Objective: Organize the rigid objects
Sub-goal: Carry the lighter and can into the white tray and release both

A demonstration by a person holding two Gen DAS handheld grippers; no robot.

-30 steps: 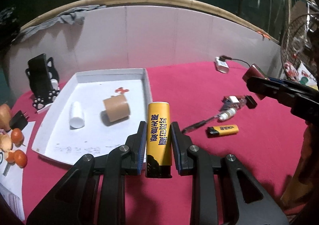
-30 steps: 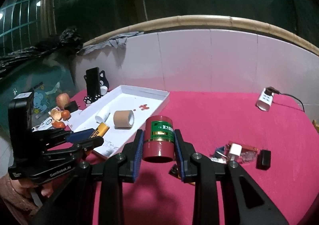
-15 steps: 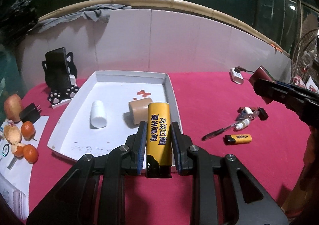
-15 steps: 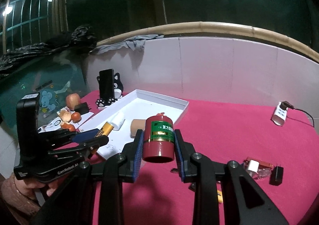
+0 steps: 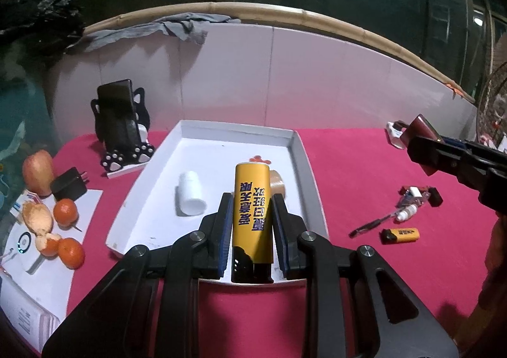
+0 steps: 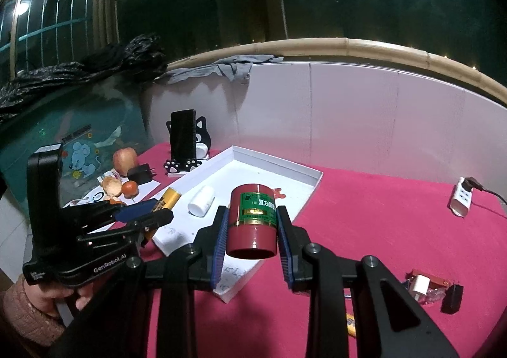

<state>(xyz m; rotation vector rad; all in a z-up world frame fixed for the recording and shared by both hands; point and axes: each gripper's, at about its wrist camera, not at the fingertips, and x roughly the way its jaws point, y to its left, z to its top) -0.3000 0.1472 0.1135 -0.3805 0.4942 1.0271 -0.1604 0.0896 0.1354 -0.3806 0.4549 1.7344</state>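
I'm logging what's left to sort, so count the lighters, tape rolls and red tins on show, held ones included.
Lighters: 2, held lighter, loose lighter
Tape roll: 1
Red tin: 1
Total: 4

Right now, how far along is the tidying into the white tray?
Done: a white bottle and a tape roll lie in the tray. In hand: the left gripper holds a yellow lighter, the right gripper a red can. Left: a small lighter and a pen.
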